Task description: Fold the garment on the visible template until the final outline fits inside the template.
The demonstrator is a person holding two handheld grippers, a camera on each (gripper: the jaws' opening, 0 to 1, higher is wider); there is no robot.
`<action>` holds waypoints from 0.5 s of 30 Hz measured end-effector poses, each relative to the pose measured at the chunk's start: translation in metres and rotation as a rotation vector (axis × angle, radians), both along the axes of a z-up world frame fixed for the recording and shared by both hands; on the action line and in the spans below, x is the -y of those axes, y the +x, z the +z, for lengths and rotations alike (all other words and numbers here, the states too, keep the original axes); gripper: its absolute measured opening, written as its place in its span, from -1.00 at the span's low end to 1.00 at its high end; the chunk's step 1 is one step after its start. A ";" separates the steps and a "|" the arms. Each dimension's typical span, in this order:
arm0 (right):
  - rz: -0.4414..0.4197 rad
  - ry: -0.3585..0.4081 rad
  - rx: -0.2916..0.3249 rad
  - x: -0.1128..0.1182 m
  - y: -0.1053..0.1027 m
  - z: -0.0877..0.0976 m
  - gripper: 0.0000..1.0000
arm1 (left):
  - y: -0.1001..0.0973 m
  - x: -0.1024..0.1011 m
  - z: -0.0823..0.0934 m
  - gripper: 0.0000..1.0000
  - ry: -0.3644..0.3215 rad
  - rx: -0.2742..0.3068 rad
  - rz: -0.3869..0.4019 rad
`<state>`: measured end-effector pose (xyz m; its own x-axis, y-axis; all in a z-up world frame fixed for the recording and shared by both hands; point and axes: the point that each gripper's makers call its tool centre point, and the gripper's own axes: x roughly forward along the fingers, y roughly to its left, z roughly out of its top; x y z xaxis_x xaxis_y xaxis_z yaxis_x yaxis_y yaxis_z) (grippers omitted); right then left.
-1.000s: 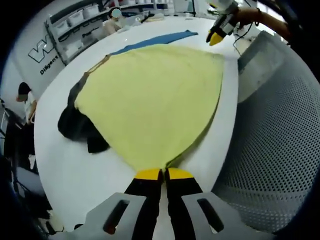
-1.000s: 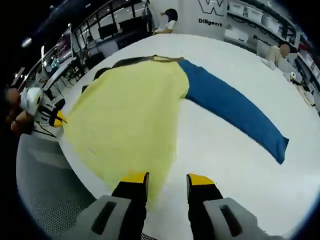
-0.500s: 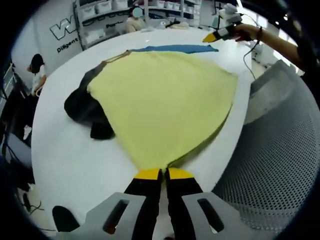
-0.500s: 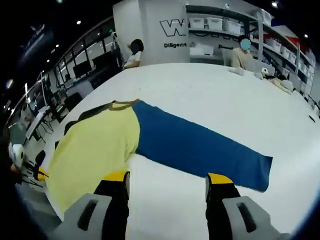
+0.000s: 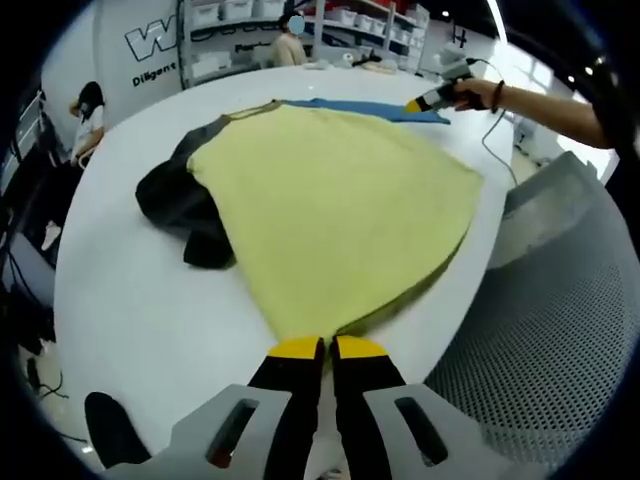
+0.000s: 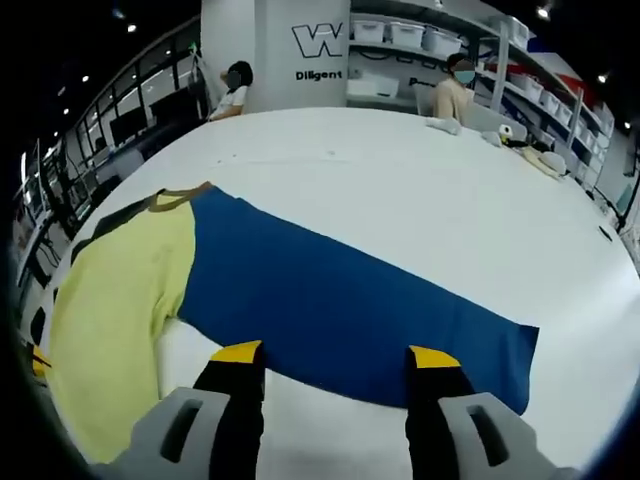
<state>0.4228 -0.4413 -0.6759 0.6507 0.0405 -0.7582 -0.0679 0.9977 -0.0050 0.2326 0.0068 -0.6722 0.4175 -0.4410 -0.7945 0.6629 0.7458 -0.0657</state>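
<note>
Pinching the near hem of the yellow garment [image 5: 330,210], your left tool [image 5: 328,348] has its jaws pressed together; the garment lies spread on the white counter [image 5: 140,320]. Your right tool [image 6: 335,354] hangs spread above the blue sleeve [image 6: 340,300].

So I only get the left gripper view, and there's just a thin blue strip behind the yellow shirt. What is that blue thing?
Observer: In the right gripper view it is a long blue sleeve lying flat on the white table, joined to the yellow garment.
Operator: Is the other gripper holding it?
Observer: No. The right gripper is open, its jaws wide apart above the sleeve's near edge.
Operator: Is my gripper holding anything?
Observer: The left gripper is shut on the yellow garment's hem.
</note>
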 end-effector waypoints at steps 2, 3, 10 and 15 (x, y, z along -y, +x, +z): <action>0.001 -0.020 -0.027 0.003 -0.002 -0.006 -0.07 | -0.001 0.001 0.000 -0.97 0.007 0.000 -0.007; -0.008 0.002 0.006 0.001 0.002 -0.002 -0.09 | -0.001 0.001 0.000 -0.97 0.011 0.000 -0.010; -0.012 -0.016 0.017 0.003 0.000 0.000 -0.35 | -0.003 0.001 0.001 -0.97 0.009 0.000 -0.006; -0.002 -0.087 0.036 0.012 0.003 0.001 -1.00 | -0.003 0.001 0.001 -0.97 0.010 -0.002 -0.007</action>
